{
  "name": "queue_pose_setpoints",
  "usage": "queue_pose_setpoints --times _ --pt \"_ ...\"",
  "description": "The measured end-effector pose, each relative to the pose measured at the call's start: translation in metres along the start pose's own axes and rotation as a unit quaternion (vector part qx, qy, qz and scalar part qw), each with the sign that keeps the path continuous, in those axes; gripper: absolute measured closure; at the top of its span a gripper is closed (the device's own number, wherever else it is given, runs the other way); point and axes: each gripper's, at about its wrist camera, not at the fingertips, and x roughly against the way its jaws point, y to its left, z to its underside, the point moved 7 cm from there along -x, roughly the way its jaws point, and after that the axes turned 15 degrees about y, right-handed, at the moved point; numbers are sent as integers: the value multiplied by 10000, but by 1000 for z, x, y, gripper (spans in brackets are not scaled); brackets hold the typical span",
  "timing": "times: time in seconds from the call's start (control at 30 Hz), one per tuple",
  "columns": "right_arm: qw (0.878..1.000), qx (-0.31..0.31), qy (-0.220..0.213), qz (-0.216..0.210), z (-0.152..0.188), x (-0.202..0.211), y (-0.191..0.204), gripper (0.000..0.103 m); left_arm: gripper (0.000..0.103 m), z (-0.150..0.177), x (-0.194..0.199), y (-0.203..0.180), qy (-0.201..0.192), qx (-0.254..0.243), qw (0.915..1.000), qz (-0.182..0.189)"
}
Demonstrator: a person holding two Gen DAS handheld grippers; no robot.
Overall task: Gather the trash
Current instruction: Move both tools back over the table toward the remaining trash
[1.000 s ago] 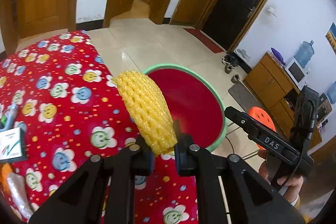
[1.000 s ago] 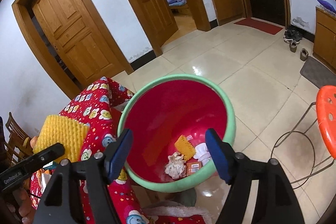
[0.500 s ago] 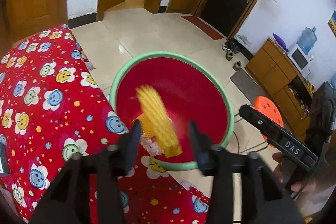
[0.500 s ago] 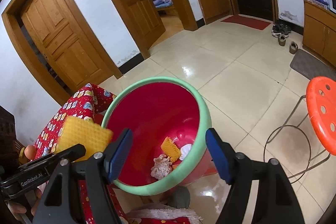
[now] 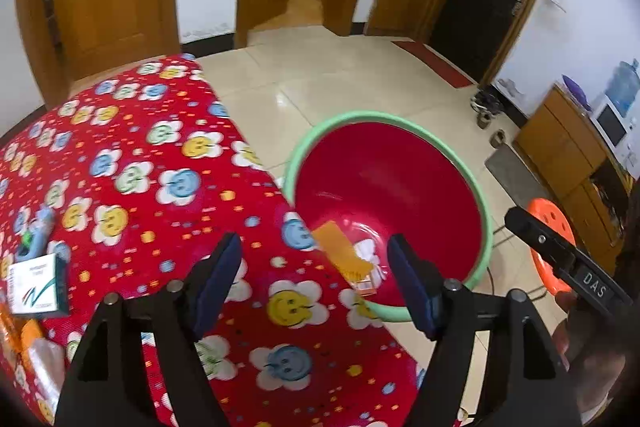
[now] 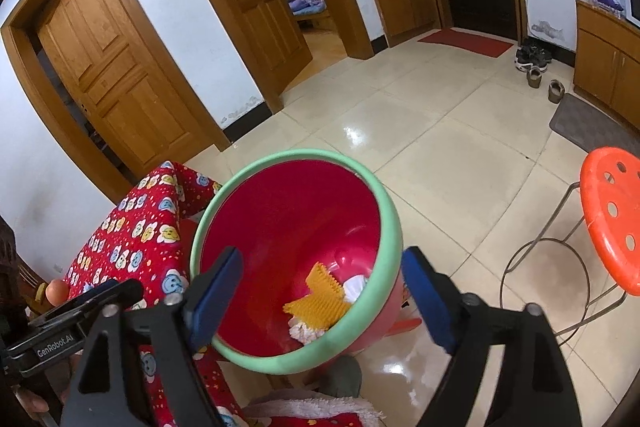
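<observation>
Left wrist view: left claw jaws spread, just been opening, nothing between the pads, hanging over the edge of the surface with the red smiley-flower cloth. Red bin with green rim sits on the floor, right against the surface edge. Yellow foam net lies inside the bin at the bottom, next to white scraps and a small orange box. Still on the surface at left: white-and-green carton, blue tube-like item, blurred. Right wrist view: right claw also wide, jaws have just opened further, nothing pinched; the bin rim sits between the pads without touching either. Foam net visible in the bin over white tissue. Orange stool stands on the tile to the right, apart from the bin.
</observation>
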Motion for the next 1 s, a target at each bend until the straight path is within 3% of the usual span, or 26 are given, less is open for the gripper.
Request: queue_pose_setpoints --times 0.23,0.67,1.0 --pt "9999 118 -28 11 4 6 19 2 27 13 24 24 -153 317 9993 -123" --pt "9967 738 42 -339 25 12 85 1 27 51 78 102 -488 1096 9914 -528" --pt "9917 1151 196 -538 44 4 135 1 27 81 104 179 -611 1623 9790 -1071"
